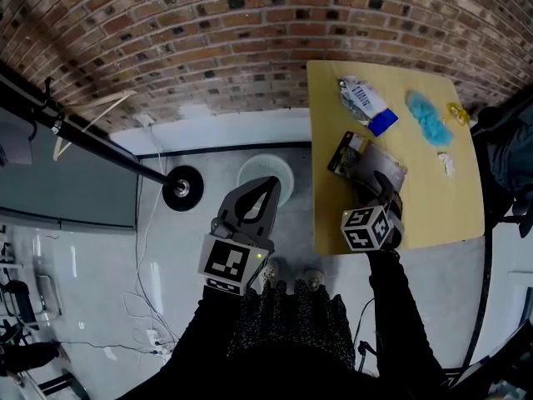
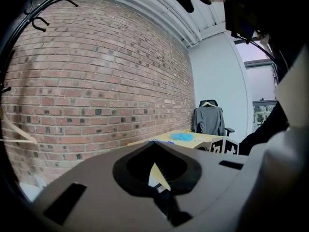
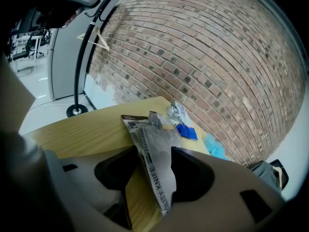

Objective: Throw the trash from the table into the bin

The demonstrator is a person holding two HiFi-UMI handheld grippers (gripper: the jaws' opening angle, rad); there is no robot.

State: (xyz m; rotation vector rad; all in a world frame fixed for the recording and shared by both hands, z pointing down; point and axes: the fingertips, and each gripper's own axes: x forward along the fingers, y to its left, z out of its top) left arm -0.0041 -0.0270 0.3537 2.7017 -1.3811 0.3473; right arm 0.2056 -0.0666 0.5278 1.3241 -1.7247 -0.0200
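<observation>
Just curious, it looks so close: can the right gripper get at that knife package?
Probably yes: the knife package lies on the table, right between the open jaws of the right gripper, with nothing on top of it.

Soft, even light throughout; fisheye distortion bows the brick wall (image 1: 208,23) and darkens every frame's corners.

**Brick, coat stand, cables, chair**

In the head view a brick wall (image 1: 208,40) fills twelve o'clock. A black coat stand's round base (image 1: 182,188) sits at nine, a wooden hanger (image 1: 87,115) at ten and floor cables (image 1: 141,302) at eight. In the left gripper view, a grey-draped chair (image 2: 210,120) stands at three.
</observation>
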